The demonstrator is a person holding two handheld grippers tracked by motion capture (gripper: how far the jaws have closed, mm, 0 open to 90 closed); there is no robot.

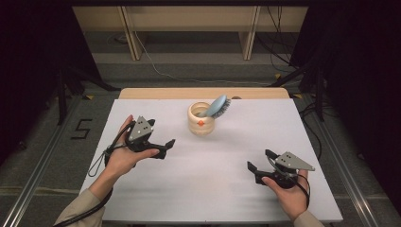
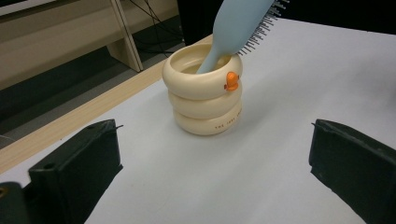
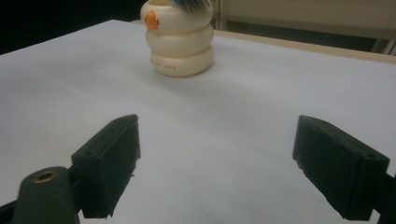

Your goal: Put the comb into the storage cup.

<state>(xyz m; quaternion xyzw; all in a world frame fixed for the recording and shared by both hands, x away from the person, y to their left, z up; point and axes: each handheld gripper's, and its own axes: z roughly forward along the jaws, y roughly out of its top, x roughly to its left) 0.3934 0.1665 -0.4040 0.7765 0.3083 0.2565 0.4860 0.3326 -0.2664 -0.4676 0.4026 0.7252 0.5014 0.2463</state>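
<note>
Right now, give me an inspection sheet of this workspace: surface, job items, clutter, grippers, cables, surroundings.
Surface: white tabletop, wooden strip along its far edge; no spills seen.
Job's things: cream ringed holder with an orange duck emblem, upright near the far edge; blue hairbrush stands in it, handle down, bristle head leaning out over the rim.
Clutter: nothing seen.
Grippers: left gripper open, aimed at the holder, apart from it; right gripper open, nothing between its jaws.
Cables: one trails from each gripper along the forearm; more run on the floor beyond the table.
Surroundings: wooden frame legs behind, dark curtains at both sides, a floor marking "5".
</note>
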